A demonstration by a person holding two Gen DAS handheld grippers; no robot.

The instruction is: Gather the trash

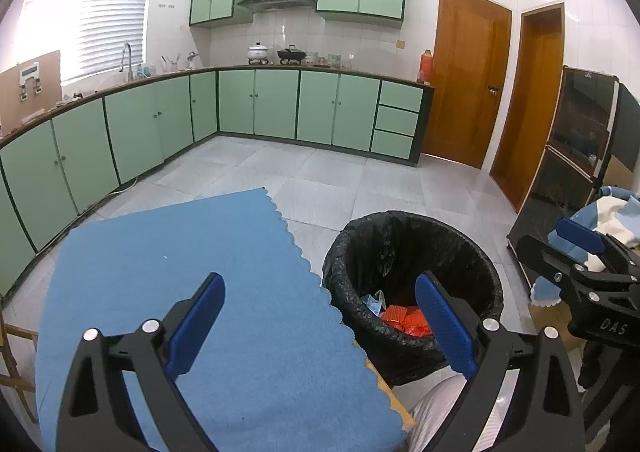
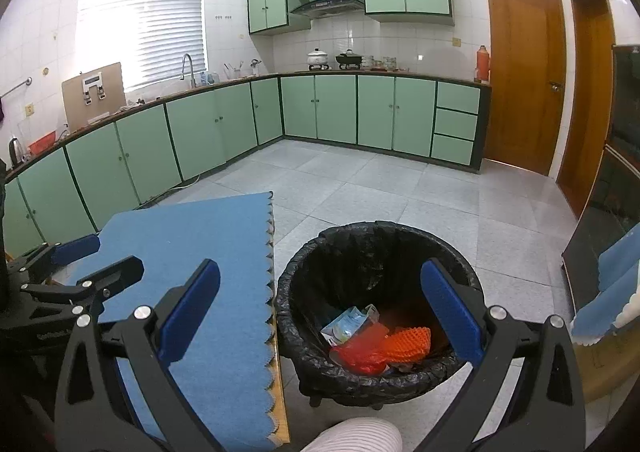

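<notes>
Now both jaws wide apart, empty. Right gripper (image 2: 320,316) directly over bin (image 2: 472,276), trash (image 2: 372,340) low inside; left gripper (image 1: 320,328) straddles blue mat (image 1: 180,260) edge, bin to right.

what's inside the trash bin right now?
Inside the trash bin, lined with a black bag: a pale blue carton, red plastic wrapper, orange ridged piece. Anything beneath them is hidden.
</notes>
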